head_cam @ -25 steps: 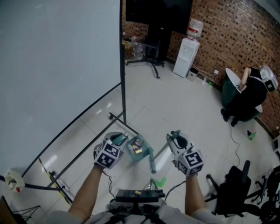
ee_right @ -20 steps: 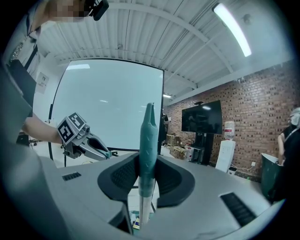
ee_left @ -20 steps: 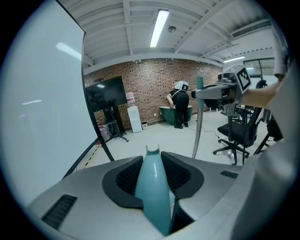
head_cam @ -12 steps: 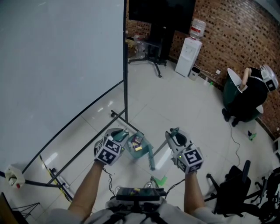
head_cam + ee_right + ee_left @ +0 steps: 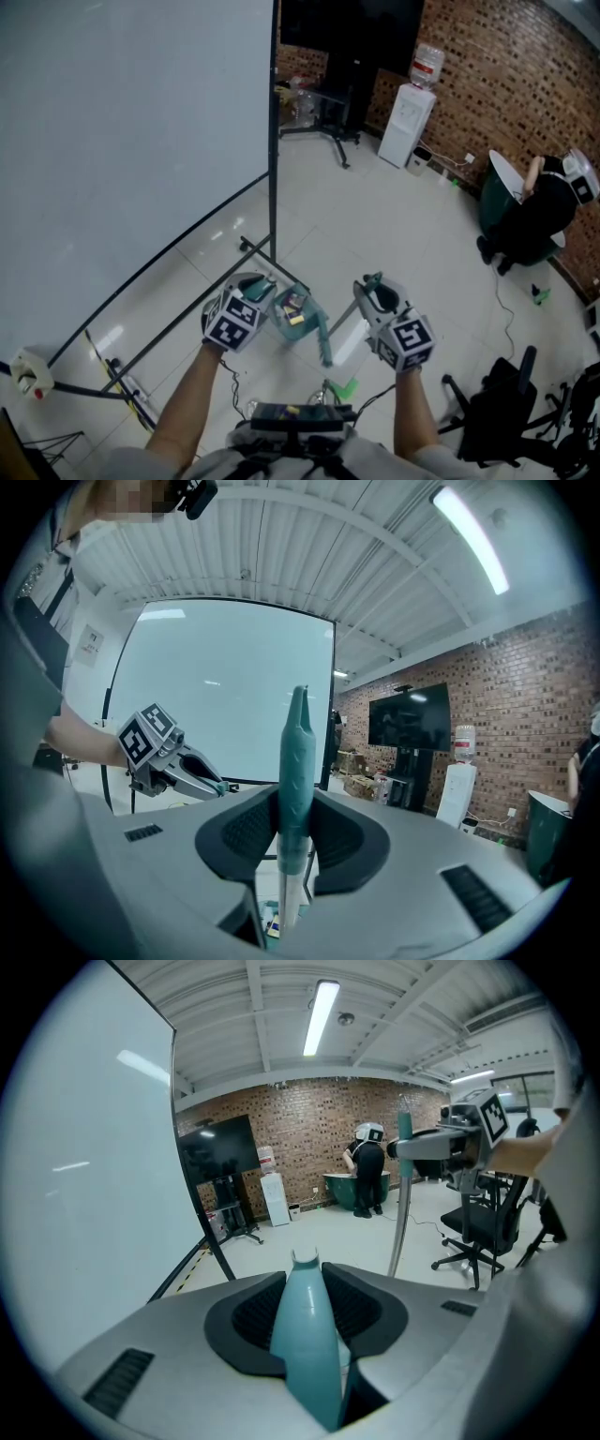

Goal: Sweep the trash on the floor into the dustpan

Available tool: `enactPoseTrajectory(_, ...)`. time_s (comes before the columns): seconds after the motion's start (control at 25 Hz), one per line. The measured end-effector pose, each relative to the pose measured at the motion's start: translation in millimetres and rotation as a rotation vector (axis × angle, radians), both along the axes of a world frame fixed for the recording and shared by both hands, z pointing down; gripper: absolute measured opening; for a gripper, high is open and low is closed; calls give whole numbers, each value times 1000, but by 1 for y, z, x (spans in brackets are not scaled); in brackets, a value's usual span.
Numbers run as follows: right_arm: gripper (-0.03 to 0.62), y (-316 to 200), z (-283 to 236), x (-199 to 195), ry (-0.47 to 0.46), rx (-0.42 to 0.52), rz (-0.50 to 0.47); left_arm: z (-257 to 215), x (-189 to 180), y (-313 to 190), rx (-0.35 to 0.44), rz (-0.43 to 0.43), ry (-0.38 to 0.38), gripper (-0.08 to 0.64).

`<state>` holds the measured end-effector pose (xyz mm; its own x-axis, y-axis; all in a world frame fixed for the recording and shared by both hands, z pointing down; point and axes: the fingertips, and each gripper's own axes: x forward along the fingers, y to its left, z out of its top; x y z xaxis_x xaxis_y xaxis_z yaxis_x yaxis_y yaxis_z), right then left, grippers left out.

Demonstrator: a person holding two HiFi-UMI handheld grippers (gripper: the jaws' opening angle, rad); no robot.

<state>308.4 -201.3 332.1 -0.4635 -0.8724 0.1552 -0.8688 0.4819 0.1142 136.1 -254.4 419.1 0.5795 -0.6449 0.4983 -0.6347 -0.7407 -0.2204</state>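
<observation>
- The left gripper (image 5: pixel 253 300) had its fingers partly closed, clamped on the teal dustpan handle (image 5: pixel 305 1335).
- The dustpan (image 5: pixel 281 330) sat between the two grippers, just beside the foot of the screen frame. I couldn't tell if it touched the floor (image 5: pixel 394 216).
- Some trash (image 5: pixel 295 315), yellow and pinkish bits, was already in the pan, so I'd guess most of the sweeping was done.
- A green scrap (image 5: pixel 343 388) lay on the floor nearer the person. Could've been leftover trash or just tape.
- The right gripper (image 5: pixel 375 295) had its fingers closed on the broom handle (image 5: pixel 298 752).
- Room: pale glossy tile, a big white screen (image 5: pixel 122 141) at left, a brick wall (image 5: pixel 506 66) and water cooler (image 5: pixel 411 117) at the far edge, an office chair (image 5: pixel 502 408) at right.
</observation>
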Motion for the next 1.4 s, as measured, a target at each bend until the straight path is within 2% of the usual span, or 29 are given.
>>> enactPoseTrajectory(0.28, 95, 3, -4, -8, 9, -6, -32, -4, 0, 6, 0, 2, -6, 127)
enactPoseTrajectory(0.56, 95, 2, -24, -26, 12, 35, -67, 2, -18, 10, -3, -12, -9, 127)
enactPoseTrajectory(0.72, 95, -5, -25, -43, 34, 59, -101, 33, -36, 7, -25, -11, -22, 127)
enactPoseTrajectory(1.0, 95, -24, 11, -77, 69, -13, -120, 109, -65, 9, -67, 40, -64, 127)
enactPoseTrajectory(1.2, 95, -38, 34, -104, 60, -23, -158, 148, -76, 9, -98, 84, -83, 127)
enactPoseTrajectory(1.4, 95, -57, 54, -154, 41, -3, -205, 177, -99, -4, -122, 97, -82, 128)
